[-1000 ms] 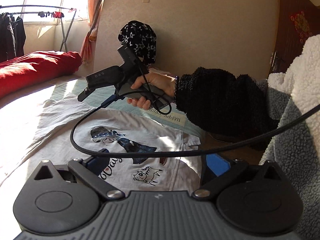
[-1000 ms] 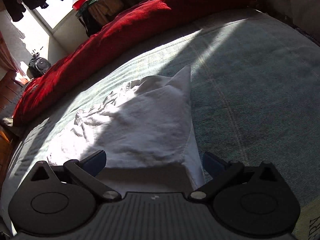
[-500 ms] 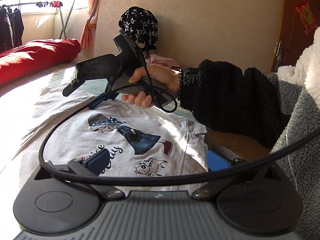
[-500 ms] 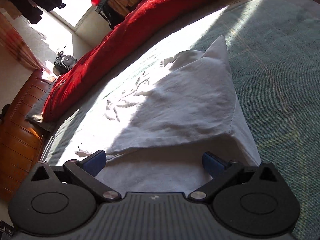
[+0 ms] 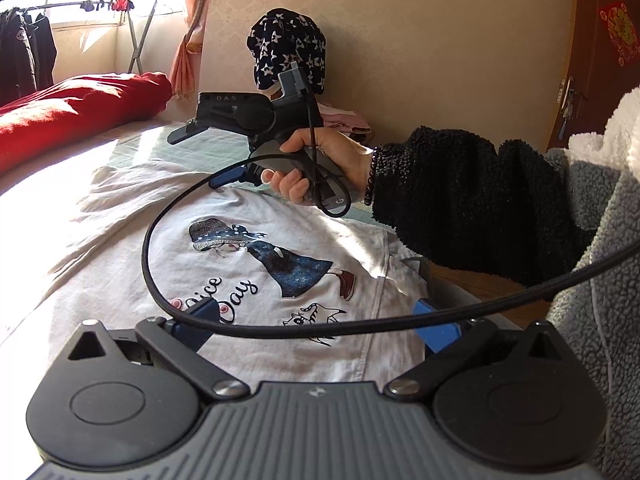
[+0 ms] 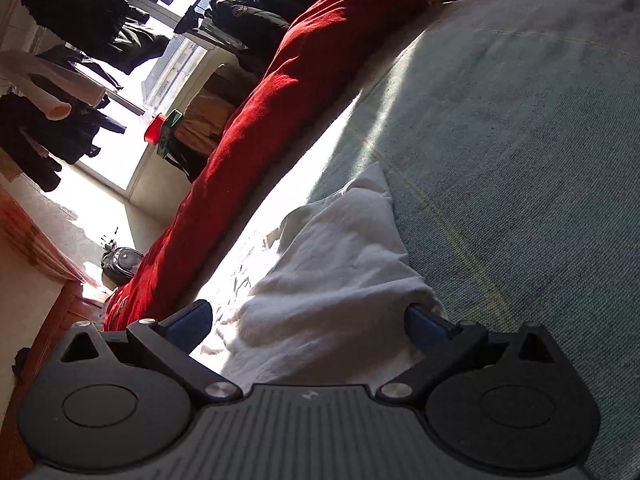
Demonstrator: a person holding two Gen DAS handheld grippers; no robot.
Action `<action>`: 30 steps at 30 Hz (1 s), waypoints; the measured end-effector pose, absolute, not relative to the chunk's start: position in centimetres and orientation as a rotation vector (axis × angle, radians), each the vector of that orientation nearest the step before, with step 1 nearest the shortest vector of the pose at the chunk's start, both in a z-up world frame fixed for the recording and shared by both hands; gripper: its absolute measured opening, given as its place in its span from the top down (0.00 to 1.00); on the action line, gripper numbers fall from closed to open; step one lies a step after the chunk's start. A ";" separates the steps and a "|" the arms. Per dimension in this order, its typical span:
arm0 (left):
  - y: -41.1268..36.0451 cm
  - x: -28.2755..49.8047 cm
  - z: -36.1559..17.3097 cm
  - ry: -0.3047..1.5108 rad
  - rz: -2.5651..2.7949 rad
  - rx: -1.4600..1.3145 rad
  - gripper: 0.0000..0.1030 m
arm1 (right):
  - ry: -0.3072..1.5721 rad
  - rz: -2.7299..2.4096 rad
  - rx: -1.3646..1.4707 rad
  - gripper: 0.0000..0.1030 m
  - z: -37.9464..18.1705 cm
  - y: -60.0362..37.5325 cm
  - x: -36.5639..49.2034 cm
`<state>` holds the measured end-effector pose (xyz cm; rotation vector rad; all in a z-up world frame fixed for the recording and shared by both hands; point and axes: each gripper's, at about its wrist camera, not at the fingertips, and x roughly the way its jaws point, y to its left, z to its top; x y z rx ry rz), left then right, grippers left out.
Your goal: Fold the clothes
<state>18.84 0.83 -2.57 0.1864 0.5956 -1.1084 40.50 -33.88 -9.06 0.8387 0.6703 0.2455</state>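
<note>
A white T-shirt (image 5: 280,256) with a printed girl and the words "Nice Day" lies spread flat on the bed. My left gripper (image 5: 316,322) hovers low over its near edge, open, its blue fingertips (image 5: 436,328) wide apart with nothing between them. A hand holds my right gripper (image 5: 200,156) above the shirt's far side, also open. In the right wrist view my right gripper (image 6: 306,320) looks over a bunched white fold of the shirt (image 6: 332,280). A black cable (image 5: 160,280) loops across the print.
A red duvet (image 5: 68,112) lies along the bed's far side, with a drying rack (image 5: 136,36) by the window. A star-patterned cloth (image 5: 288,48) and pink folded clothes (image 5: 340,120) sit by the wall. The teal bedspread (image 6: 520,160) stretches to the right.
The right gripper has levelled out and rolled, so its view of the bed is now steeply tilted. My left gripper has shifted slightly, bringing the shirt's print more fully into view.
</note>
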 end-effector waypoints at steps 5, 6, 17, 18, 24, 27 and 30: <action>0.6 18.7 -2.4 0.618 -1.104 0.201 0.01 | 0.684 0.293 0.786 0.00 -7.1 -32.5 39.8; 0.4 18.7 -2.2 0.626 -1.092 0.208 0.01 | 0.688 0.292 0.766 0.00 -6.7 -32.3 39.6; 0.3 13.7 -1.4 0.789 -1.055 0.204 0.01 | 0.742 0.165 0.405 0.00 -3.8 -33.4 38.1; 0.8 13.3 -1.2 0.805 -1.032 0.207 0.01 | 0.744 0.163 0.366 0.00 -4.1 -33.1 38.0; 3.4 14.3 -0.8 0.886 -0.828 0.216 0.01 | 0.725 0.202 0.274 0.00 -5.8 -30.9 37.3; 4.5 17.6 -1.2 0.925 -0.704 0.179 0.01 | 0.716 0.260 0.299 0.00 -6.1 -29.3 36.9; 5.8 22.1 -1.8 0.947 -0.566 0.128 0.01 | 0.697 0.333 0.252 0.00 -6.0 -27.1 36.6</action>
